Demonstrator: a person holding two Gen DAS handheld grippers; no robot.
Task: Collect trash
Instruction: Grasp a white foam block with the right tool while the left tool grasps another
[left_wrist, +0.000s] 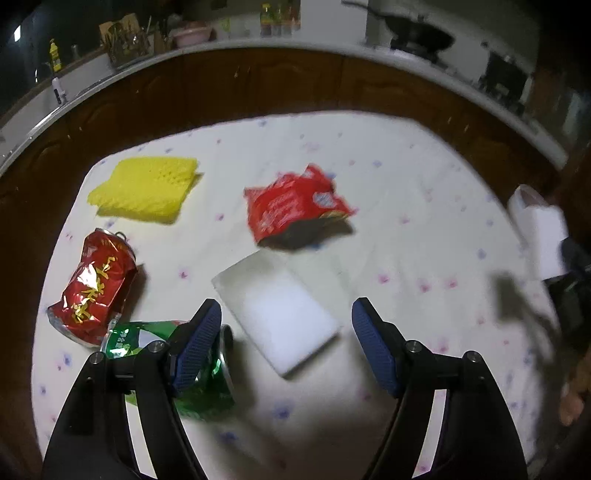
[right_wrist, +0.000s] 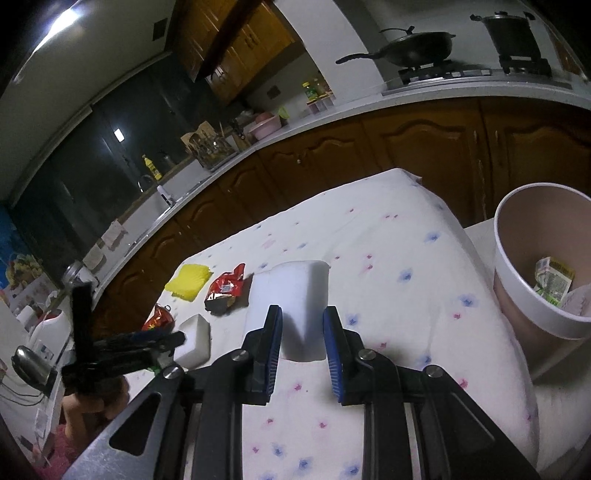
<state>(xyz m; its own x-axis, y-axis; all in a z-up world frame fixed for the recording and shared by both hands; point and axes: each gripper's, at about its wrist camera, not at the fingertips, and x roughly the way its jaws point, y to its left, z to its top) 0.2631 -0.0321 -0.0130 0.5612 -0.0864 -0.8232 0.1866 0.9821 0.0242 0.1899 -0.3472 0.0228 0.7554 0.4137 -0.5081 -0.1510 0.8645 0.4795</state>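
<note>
Your right gripper (right_wrist: 302, 341) is squeezing a white foam block (right_wrist: 291, 295) between its blue pads (right_wrist: 272, 350), and the block stands up tall above the flowery white tablecloth (right_wrist: 388, 258). Off to its right, just past the table edge, sits a pink bin with a white rim (right_wrist: 517, 295), and a green and white wrapper (right_wrist: 552, 280) lies inside it. Your left gripper (left_wrist: 286, 341) has its two fingers spread wide apart and holds nothing. It hangs over another white foam block (left_wrist: 277, 314) that lies flat on the cloth. Right beside its left finger (left_wrist: 195, 343) is a squashed green can (left_wrist: 199, 369), partly hidden behind that finger. Next to the green can, a bit farther left, is a squashed red can (left_wrist: 94, 284) with gold letters. Farther back lies a torn red snack bag (left_wrist: 291, 206), near the flat foam block. A yellow foam net (left_wrist: 144, 188) sits at the back left of the cloth. Behind the table you can see brown cabinet doors (left_wrist: 295, 85) and a counter with a black wok (right_wrist: 417, 46).
</note>
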